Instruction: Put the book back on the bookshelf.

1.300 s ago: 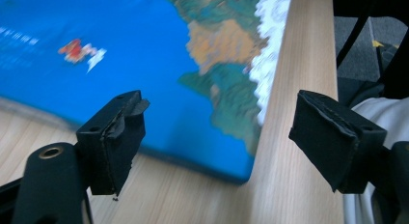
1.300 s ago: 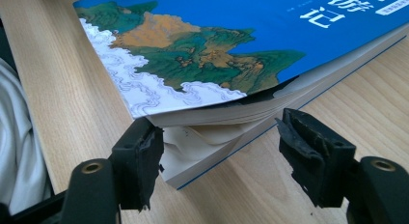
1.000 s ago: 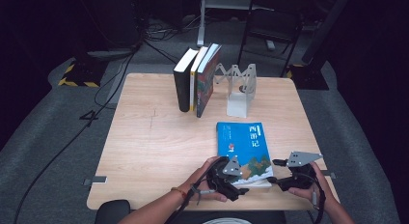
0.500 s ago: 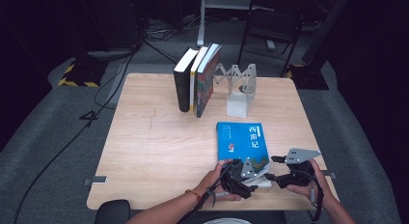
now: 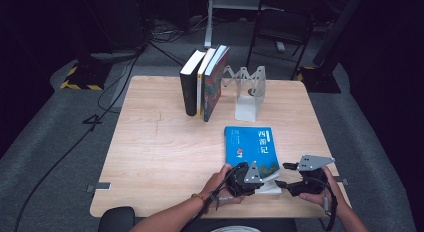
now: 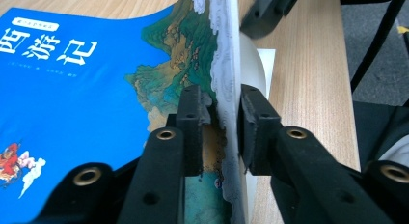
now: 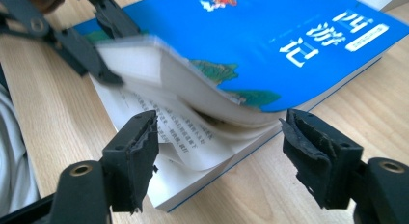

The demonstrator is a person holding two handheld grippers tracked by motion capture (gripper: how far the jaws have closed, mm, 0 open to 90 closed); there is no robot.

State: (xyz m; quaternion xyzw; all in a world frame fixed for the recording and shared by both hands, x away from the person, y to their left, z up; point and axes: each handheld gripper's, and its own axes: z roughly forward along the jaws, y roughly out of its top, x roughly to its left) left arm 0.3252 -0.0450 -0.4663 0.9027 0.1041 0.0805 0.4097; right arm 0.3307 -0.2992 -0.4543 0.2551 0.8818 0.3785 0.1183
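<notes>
2 views | left hand-held gripper (image 6: pixel 224 130) pinches book (image 6: pixel 72 89) cover; R view: pages.

Bright blue book cover (image 5: pixel 250 147) with white characters and green-gold mountain painting, lower centre; pale wood-grain table (image 5: pixel 150 157); black grippers.

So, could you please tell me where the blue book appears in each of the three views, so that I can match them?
High view: the blue book lies flat at the table's near right, just ahead of both grippers.
Left gripper view: it takes up the left and centre, its lifted cover edge pinched by the left gripper.
Right gripper view: it spans the top and centre, pages bowed up.
Shared landmark: the white characters on its cover.
</notes>
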